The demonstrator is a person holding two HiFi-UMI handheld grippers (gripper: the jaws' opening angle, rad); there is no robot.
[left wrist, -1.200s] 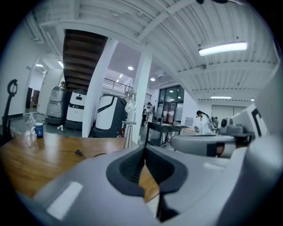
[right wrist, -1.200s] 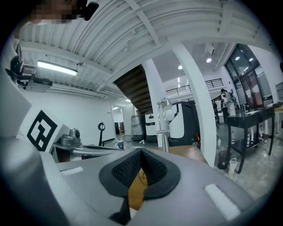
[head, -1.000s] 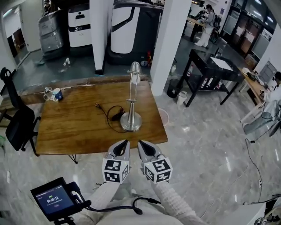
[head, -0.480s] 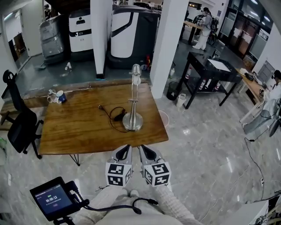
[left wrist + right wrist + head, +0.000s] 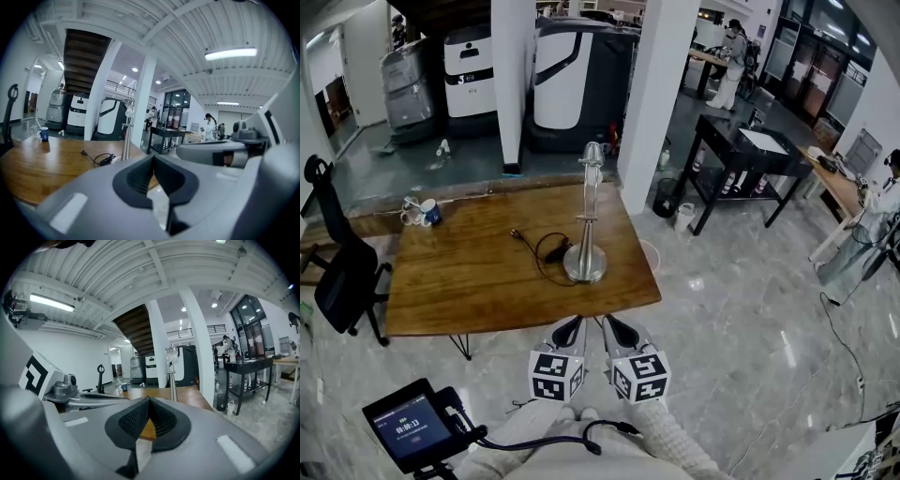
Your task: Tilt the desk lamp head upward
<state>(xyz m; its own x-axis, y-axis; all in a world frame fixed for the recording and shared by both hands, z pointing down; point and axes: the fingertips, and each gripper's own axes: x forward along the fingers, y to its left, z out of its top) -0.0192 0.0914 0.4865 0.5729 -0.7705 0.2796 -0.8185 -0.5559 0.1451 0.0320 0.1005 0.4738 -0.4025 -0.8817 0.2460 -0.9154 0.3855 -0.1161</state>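
Note:
A silver desk lamp (image 5: 585, 262) stands on a round base near the right front of the wooden table (image 5: 459, 272). Its thin stem rises straight and the lamp head (image 5: 593, 156) sits at the top. Its black cord (image 5: 546, 248) lies coiled to the left of the base. My left gripper (image 5: 572, 326) and right gripper (image 5: 610, 326) hang side by side below the table's front edge, both shut and empty, well short of the lamp. The lamp (image 5: 126, 129) shows ahead in the left gripper view, and the lamp (image 5: 172, 373) stands straight ahead in the right gripper view.
A white and blue mug (image 5: 422, 212) sits at the table's back left. A black office chair (image 5: 339, 272) stands at the table's left end. A white pillar (image 5: 661, 94) rises behind the table's right corner. A black side table (image 5: 750, 155) is at the right. A handheld screen (image 5: 411, 431) hangs at lower left.
The view has shifted slightly; the table and lamp sit a little closer to the grippers. Both grippers keep their pose, shut and side by side.

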